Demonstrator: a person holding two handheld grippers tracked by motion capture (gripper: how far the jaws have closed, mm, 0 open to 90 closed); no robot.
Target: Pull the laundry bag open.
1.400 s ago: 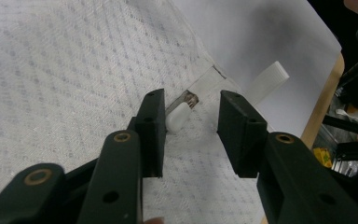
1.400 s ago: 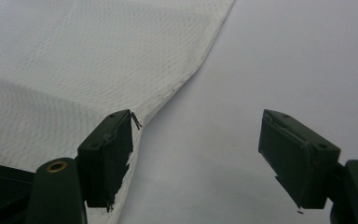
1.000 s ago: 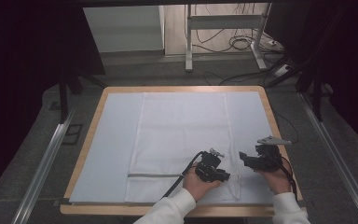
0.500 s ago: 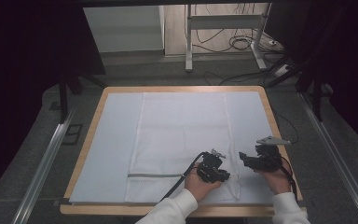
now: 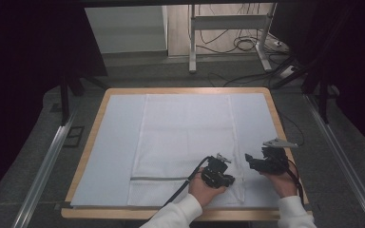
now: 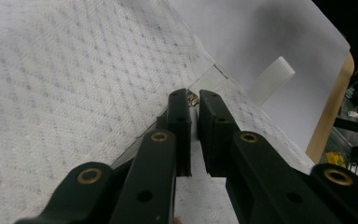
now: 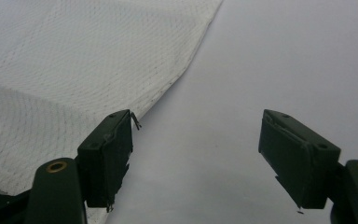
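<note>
I am closing my left claw (image 6: 193, 105) on the zipper pull (image 6: 192, 98) of the white mesh bag (image 5: 185, 142), jaws narrow, the pull at their tips (hardly gripped yet). My right claw (image 7: 196, 135) is gaping wide just beside the bag's edge; zipping is all ahead.

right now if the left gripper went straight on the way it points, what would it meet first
Probably the small metal zipper pull of the white mesh bag, just ahead of the left gripper and its nearly closed jaws. Whether they already touch it is unclear.

Grey floor (image 5: 38, 142), dark surroundings, metal desk legs (image 5: 192, 42), loose cables (image 5: 247, 45)
</note>
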